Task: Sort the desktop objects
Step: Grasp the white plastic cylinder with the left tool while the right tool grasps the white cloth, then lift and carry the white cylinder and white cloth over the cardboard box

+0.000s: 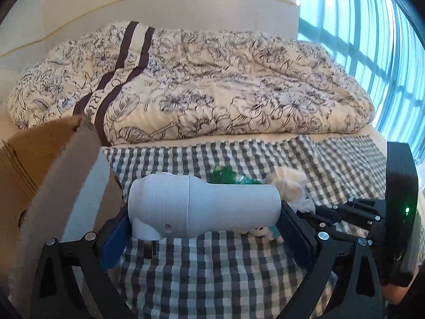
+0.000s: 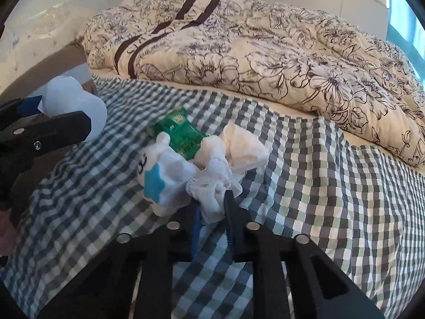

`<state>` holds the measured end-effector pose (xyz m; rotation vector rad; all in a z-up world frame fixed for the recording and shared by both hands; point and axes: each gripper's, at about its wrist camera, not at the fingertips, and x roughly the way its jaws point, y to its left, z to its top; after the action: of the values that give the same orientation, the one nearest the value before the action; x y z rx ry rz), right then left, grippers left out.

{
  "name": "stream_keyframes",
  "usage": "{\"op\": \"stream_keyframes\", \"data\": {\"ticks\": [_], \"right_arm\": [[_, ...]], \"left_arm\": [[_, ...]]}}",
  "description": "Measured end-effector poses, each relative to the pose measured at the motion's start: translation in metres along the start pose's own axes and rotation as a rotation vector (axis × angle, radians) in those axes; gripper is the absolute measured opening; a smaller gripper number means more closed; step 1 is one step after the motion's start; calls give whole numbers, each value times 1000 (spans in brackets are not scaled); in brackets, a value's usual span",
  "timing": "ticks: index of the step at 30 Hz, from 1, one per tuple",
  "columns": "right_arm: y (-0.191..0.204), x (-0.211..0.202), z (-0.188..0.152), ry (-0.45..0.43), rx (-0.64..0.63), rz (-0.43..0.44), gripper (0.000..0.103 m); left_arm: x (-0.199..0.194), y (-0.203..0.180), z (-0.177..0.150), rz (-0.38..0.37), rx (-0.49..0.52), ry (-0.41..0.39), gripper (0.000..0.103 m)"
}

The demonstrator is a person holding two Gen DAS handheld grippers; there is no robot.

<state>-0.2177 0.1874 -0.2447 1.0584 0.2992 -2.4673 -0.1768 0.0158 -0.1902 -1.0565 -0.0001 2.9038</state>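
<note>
A white cylindrical handheld device (image 1: 202, 207) lies crosswise between the blue pads of my left gripper (image 1: 205, 232), which is shut on it and holds it above the checked cloth (image 1: 212, 265). The device (image 2: 71, 101) also shows at the left of the right wrist view. My right gripper (image 2: 212, 210) is shut on the near end of a crumpled white tissue wad (image 2: 215, 186) that rests on the cloth. Touching the wad on its left is a small white plush toy (image 2: 170, 175) with a blue star. A green packet (image 2: 183, 135) lies just behind the toy.
An open cardboard box (image 1: 39, 164) stands close on the left, its flap beside the left gripper's finger. A bunched floral quilt (image 1: 212, 85) fills the bed behind the cloth. A window (image 1: 372, 53) runs along the right.
</note>
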Motion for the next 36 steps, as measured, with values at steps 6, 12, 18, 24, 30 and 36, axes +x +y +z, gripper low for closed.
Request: {"op": "stream_keyframes", "data": {"ticks": [6, 12, 18, 24, 30, 36], "right_arm": [[-2, -26, 1, -37, 39, -6, 9], [0, -61, 3, -60, 46, -39, 9], [8, -106, 1, -85, 50, -66, 9], [18, -157, 3, -129, 82, -80, 9], [31, -208, 8, -180, 99, -95, 9], [51, -254, 14, -239, 101, -102, 9]], "left_arm": [[-23, -5, 10, -12, 5, -23, 101], [-54, -12, 13, -17, 21, -44, 101], [-96, -18, 15, -24, 22, -72, 101], [-141, -23, 19, -24, 31, -112, 101], [-189, -21, 19, -20, 27, -150, 101], [-229, -10, 19, -11, 17, -183, 101]]}}
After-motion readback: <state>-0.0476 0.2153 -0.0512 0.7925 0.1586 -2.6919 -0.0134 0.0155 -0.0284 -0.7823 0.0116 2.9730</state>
